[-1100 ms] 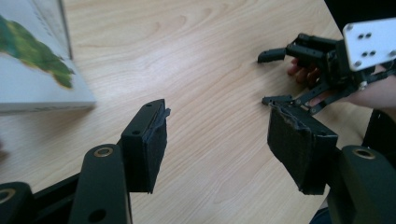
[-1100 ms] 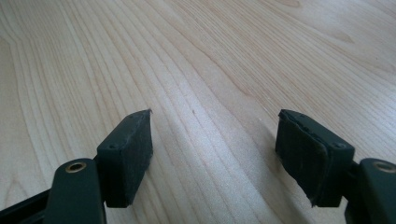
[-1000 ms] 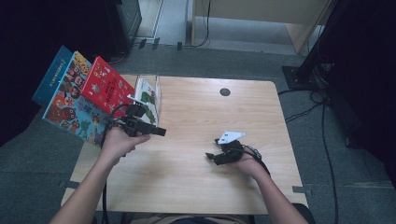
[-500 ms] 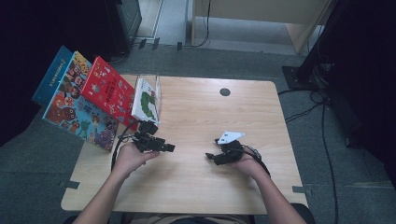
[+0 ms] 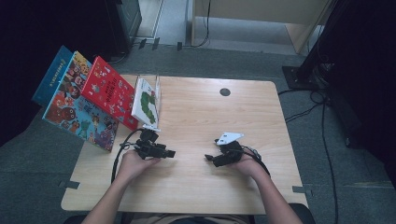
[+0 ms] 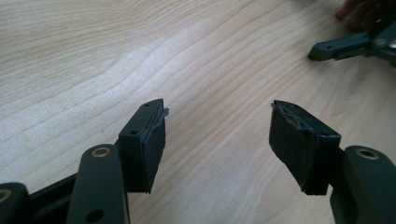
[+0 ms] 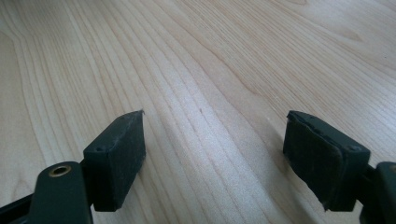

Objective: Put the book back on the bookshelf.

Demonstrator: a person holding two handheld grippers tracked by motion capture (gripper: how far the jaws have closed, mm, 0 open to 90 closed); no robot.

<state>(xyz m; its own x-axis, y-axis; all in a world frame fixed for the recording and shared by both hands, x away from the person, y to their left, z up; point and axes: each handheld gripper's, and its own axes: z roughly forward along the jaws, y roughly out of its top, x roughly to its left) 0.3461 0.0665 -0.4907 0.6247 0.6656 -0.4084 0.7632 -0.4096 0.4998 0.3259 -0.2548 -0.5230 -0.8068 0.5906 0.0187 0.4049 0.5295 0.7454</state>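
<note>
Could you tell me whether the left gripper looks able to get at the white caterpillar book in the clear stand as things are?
Probably yes. The left gripper is open and empty, low over the table, with the white caterpillar book just beyond it in the clear stand. Nothing lies between them.

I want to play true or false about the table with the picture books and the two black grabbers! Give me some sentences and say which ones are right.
1. The left hand-held gripper holds a book. False: its jaws are open with nothing between them.
2. The right hand-held gripper is open above bare wood. True.
3. The caterpillar book lies flat in the middle of the table. False: it stands in a clear holder near the table's left edge.
4. The red book leans beside the caterpillar book. True.
5. A dark round spot sits near the table's far edge. True.
</note>
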